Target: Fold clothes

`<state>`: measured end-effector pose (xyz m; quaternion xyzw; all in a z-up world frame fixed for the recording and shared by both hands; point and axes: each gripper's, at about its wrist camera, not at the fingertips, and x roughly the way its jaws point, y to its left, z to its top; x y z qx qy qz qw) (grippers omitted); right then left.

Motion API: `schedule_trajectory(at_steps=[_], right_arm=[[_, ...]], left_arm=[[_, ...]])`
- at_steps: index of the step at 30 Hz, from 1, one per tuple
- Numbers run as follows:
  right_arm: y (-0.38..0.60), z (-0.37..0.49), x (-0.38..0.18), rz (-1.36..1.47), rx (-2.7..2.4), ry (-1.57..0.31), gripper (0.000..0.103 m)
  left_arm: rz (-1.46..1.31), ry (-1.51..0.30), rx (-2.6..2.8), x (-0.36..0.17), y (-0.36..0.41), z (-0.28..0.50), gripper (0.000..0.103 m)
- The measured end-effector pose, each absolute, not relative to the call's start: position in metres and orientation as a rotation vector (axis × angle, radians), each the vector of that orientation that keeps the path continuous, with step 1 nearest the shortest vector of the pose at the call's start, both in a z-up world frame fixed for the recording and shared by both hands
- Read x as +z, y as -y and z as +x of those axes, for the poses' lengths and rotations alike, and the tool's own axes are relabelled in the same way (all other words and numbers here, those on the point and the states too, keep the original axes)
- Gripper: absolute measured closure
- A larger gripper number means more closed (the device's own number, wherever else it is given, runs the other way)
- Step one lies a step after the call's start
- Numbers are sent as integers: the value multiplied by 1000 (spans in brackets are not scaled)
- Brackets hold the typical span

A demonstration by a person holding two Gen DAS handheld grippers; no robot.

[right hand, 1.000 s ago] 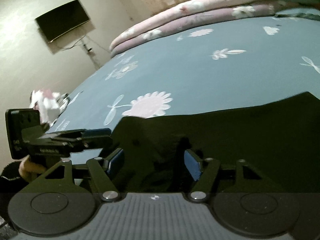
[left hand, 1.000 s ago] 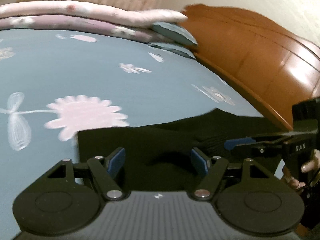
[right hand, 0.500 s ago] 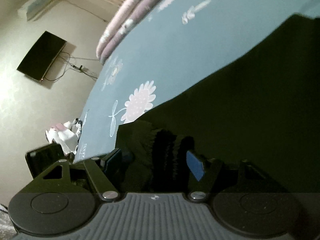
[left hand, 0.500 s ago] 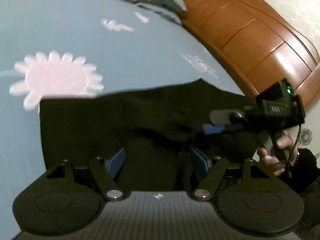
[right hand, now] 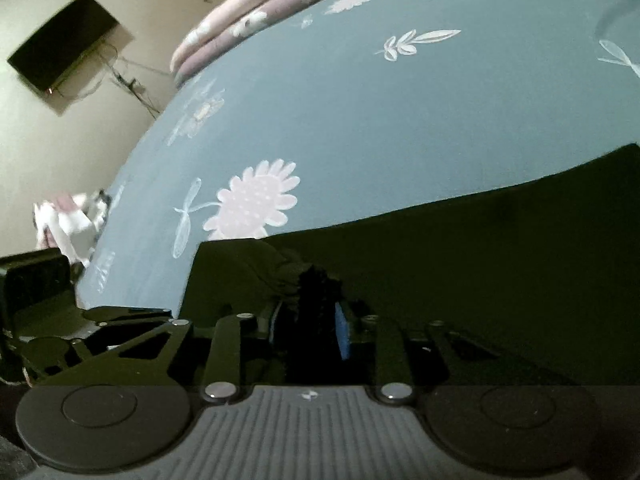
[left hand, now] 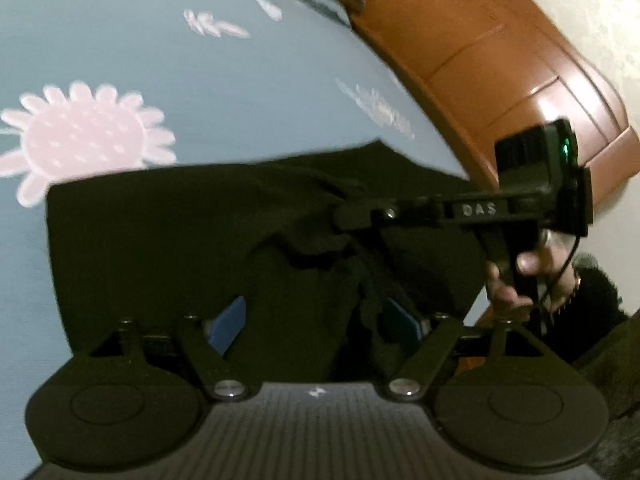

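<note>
A black garment (left hand: 168, 232) lies spread on the blue floral bedsheet (left hand: 200, 92); it also fills the lower right of the right wrist view (right hand: 460, 264). My left gripper (left hand: 316, 322) is open, its blue pads wide apart with a bunched fold of the garment between them. My right gripper (right hand: 310, 320) is shut on a pinched ridge of the garment near its left edge. It also shows in the left wrist view (left hand: 352, 214), held in a hand, nipping the cloth just beyond my left gripper.
A wooden headboard (left hand: 500, 60) curves along the right. Rolled pink quilts (right hand: 256, 4) lie at the bed's far end. A wall TV (right hand: 60, 56) and a pale cloth heap (right hand: 64, 224) are off the bed's left side.
My right gripper has closed on a fold of the black garment. My left gripper has moved forward over the garment and stays open, cloth now bunched between its pads.
</note>
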<state>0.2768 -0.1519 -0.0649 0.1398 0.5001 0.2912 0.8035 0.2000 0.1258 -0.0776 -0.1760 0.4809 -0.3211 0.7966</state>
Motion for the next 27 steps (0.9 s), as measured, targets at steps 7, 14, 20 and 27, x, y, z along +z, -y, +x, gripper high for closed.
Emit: schedule_trajectory(at_steps=[7, 14, 20, 27], right_arm=[[178, 270, -46, 293, 589, -1043, 44], [221, 259, -27, 285, 512, -1022, 37], [262, 242, -26, 276, 417, -1007, 36], [329, 231, -29, 258, 277, -952, 27]], left_arm=[[-335, -1013, -653, -60, -132, 204, 26], [-323, -937, -492, -56, -122, 231, 26], [-277, -972, -412, -69, -92, 239, 25], [-252, -943, -454, -38, -58, 225, 23]])
